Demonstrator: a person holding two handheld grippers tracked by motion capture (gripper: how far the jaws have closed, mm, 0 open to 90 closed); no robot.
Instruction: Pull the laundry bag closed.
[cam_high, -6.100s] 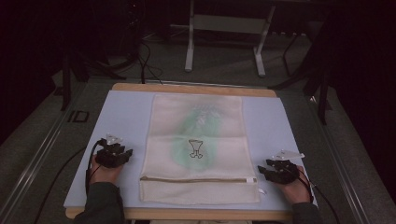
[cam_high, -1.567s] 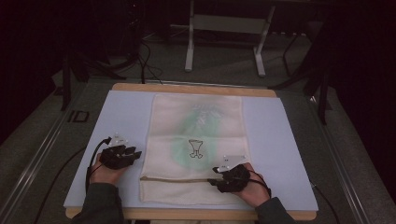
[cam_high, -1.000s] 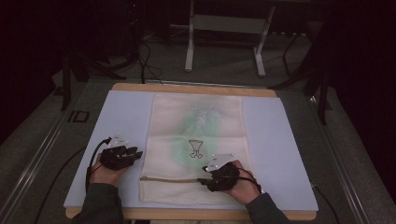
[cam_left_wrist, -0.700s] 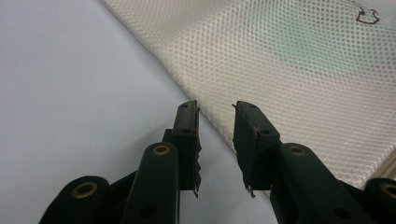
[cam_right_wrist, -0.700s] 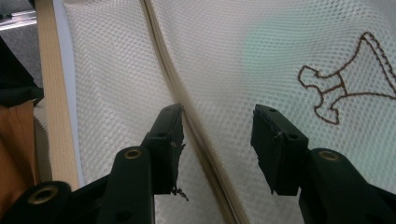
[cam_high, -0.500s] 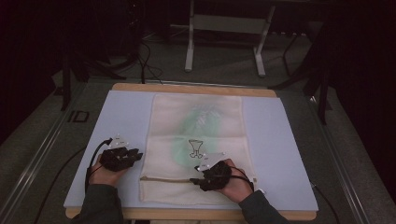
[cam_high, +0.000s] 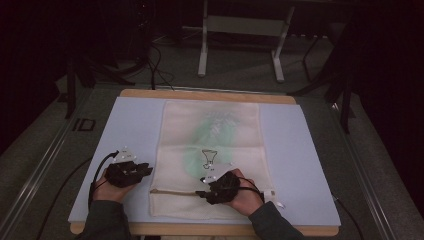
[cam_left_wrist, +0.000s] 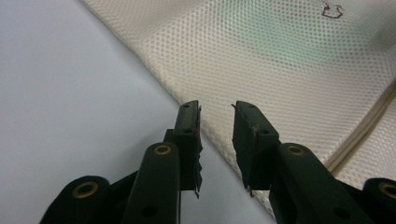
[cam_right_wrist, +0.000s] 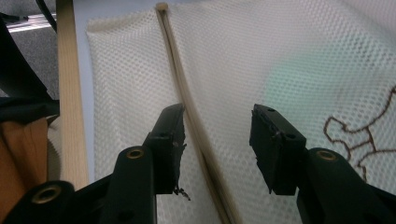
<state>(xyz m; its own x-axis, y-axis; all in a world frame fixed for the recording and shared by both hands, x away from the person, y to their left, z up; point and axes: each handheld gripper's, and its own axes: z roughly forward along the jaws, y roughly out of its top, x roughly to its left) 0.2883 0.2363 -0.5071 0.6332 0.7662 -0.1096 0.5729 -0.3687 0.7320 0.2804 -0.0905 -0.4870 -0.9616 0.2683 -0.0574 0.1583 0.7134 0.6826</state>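
The right gripper (cam_high: 202, 193) has moved left from the table's right side onto the mesh bag (cam_high: 212, 130), over its zipper (cam_high: 172, 191). The left gripper (cam_high: 148, 170) has edged right to the bag's left edge, its jaws just closing partway on nothing.

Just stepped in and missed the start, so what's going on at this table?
A person works on a cream mesh laundry bag lying flat on a pale blue mat, with a tool in each hand. The left tool sits at the bag's left edge, its jaws just closing in but apart, straddling the edge without pinching it. The right tool hovers open over the zipper near the bag's near end. Nothing is gripped yet.
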